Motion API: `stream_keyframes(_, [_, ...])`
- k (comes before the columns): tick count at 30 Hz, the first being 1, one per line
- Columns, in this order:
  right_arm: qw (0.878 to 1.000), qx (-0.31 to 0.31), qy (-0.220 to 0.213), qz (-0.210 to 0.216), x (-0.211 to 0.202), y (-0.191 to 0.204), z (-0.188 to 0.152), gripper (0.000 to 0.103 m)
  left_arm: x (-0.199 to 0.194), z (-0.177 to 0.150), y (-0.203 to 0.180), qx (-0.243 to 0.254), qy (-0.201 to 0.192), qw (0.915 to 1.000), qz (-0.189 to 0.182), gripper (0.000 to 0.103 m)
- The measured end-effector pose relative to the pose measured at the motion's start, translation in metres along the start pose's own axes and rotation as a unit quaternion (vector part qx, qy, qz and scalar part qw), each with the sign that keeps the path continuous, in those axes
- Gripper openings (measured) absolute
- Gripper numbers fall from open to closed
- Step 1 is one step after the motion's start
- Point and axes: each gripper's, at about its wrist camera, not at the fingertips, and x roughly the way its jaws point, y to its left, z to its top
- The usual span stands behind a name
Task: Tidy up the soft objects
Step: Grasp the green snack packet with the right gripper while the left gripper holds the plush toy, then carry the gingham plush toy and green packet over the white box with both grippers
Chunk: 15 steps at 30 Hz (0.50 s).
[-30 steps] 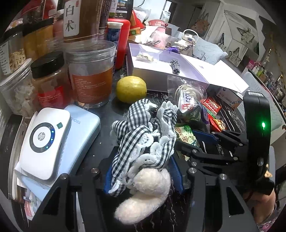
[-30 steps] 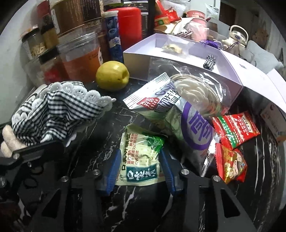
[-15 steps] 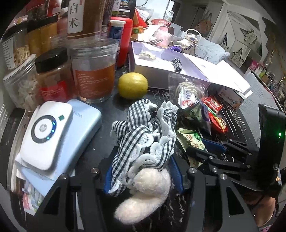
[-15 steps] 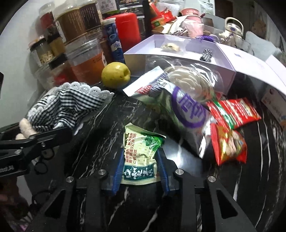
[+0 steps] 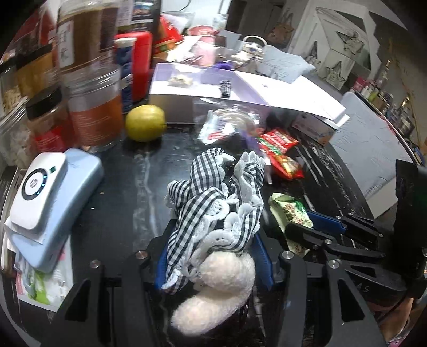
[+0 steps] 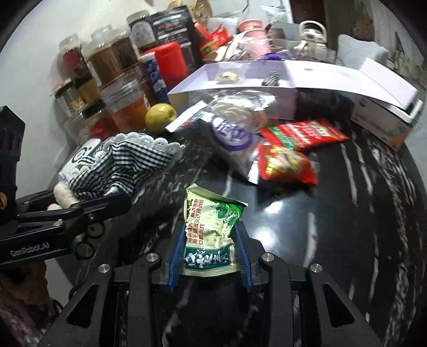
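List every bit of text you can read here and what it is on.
"GenRobot.AI": on the left gripper, seen from the right wrist.
"hp": on the white device.
Green packet in the right gripper: Chinese print, too unclear to quote.
Red packets, jars: too blurred.

Cluttered black marble-patterned tabletop [image 6: 360,213] in a dim, crowded room.
Veined in white, ringed by jars [image 5: 90,106] and tins along a pale wall [image 6: 88,24] on the left. White cabinet [image 5: 331,40] with dark triangular marks behind, blurred shelves of small bottles [image 5: 373,90] far right. Lit from overhead, glare streaking the glossy surface.
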Motion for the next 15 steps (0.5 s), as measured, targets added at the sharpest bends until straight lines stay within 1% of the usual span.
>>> stream_keyframes(7, [0.999,0.021,-0.041,-0.009,-0.042,-0.018,-0.009,0.036,-0.007,0.006,-0.031,0.033,-0.012,0.9992,-0.021,0.053])
stream_keyframes(13, [0.996,0.025,-0.08,-0.006,-0.071,-0.024,-0.004,0.035,-0.015,0.021,-0.059,0.059,-0.035,0.9965,-0.048,0.053])
stream_keyframes(15, [0.996,0.019,-0.092,-0.01,-0.079,-0.025,0.001,0.035,-0.02,0.026,-0.068,0.073,-0.046,0.9951,-0.048,0.053])
